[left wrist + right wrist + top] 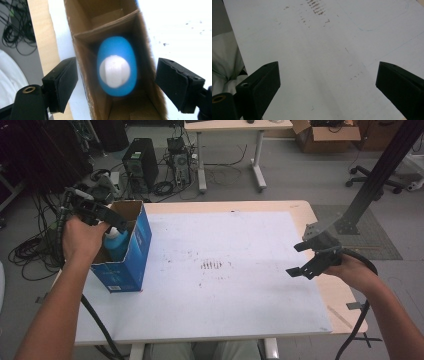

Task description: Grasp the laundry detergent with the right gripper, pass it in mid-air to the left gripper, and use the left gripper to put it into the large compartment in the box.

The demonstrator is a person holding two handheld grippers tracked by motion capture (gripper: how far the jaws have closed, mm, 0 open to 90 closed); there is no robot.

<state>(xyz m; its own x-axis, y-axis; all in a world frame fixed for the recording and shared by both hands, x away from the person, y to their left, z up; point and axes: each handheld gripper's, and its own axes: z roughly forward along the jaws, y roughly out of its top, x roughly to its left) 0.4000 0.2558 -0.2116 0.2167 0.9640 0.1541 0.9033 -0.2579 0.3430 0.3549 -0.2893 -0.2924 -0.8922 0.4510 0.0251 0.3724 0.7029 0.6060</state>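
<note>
Bottle, blue, white cap: upright in box. Likely light, rigid, slick; grip below cap. Left gripper open, empty; right gripper wide, empty.

Even daylight-like brightness, blown-out white table, soft blur on the perhaps too-close blue bottle.

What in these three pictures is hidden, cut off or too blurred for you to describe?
- Blue bottle: blurred in the left gripper view; label unreadable.
- Bottle's lower body: high view, hidden by the blue box walls.
- Box's far compartment: contents lost in shadow.
- Left tool: high view, tips overlap the box opening.
</note>
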